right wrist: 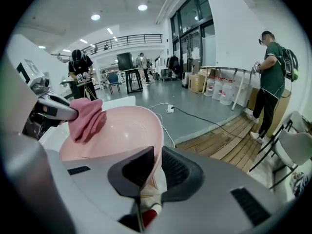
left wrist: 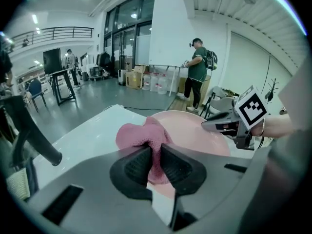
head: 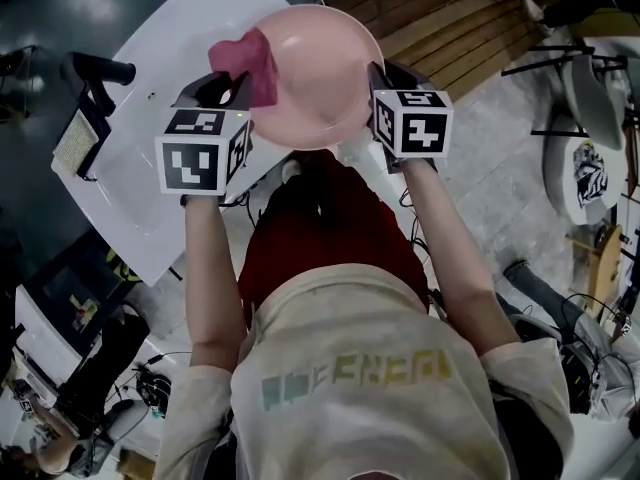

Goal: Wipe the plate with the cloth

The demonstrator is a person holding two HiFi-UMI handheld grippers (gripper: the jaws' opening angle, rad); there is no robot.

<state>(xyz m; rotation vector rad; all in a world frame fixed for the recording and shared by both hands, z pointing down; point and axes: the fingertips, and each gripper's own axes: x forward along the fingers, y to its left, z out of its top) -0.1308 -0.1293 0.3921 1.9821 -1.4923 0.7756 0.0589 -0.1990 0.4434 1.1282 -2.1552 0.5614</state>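
Pinching the pink cloth (left wrist: pixel 142 133) between jaws pressed tight on its folds, the left tongs (left wrist: pixel 155 164) held it against the left part of the pink plate (head: pixel 325 78). The right tongs (right wrist: pixel 156 167) were clamped on the plate's right rim, the thin edge caught between both jaws. The plate was tilted, its hollow turned up toward the person, above the near edge of the white table (head: pixel 160 158). The cloth draped over the plate's left rim.
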